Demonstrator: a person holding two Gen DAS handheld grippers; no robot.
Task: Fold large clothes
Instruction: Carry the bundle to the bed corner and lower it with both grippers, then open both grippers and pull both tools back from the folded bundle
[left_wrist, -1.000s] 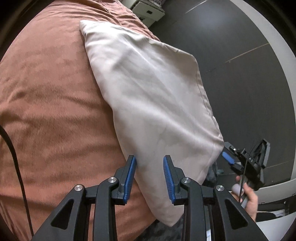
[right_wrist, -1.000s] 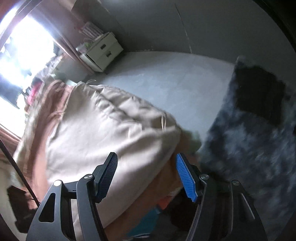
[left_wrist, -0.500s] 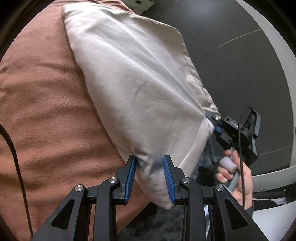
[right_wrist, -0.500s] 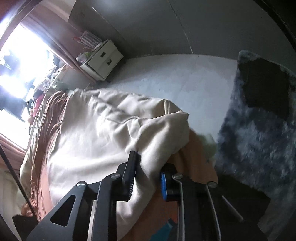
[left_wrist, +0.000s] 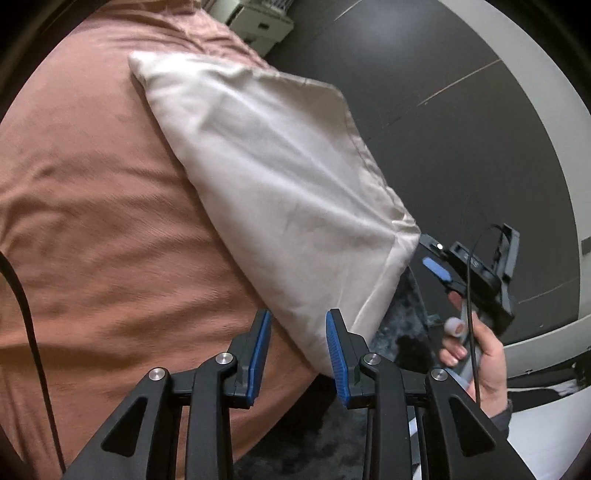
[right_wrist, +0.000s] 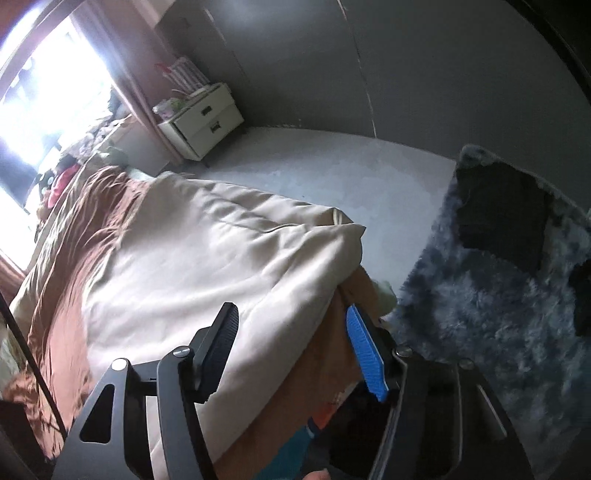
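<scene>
Cream cloth (left_wrist: 280, 192) lies on the rust-brown bed cover (left_wrist: 96, 229), its near corner hanging off the bed edge over the shaggy grey rug (right_wrist: 491, 314). Right gripper (right_wrist: 291, 347) pinched that corner half a second ago; now its jaws are opening, nothing clamped, corner (right_wrist: 347, 236) dropped back on the bed ahead of it. Left gripper (left_wrist: 297, 347) unchanged since a second ago: jaws part-spread, cloth edge between them, pads look clear of it. So the fold hasn't started; the right side needs a regrasp. Person's hand (left_wrist: 476, 350) holds the right gripper's handle.
</scene>
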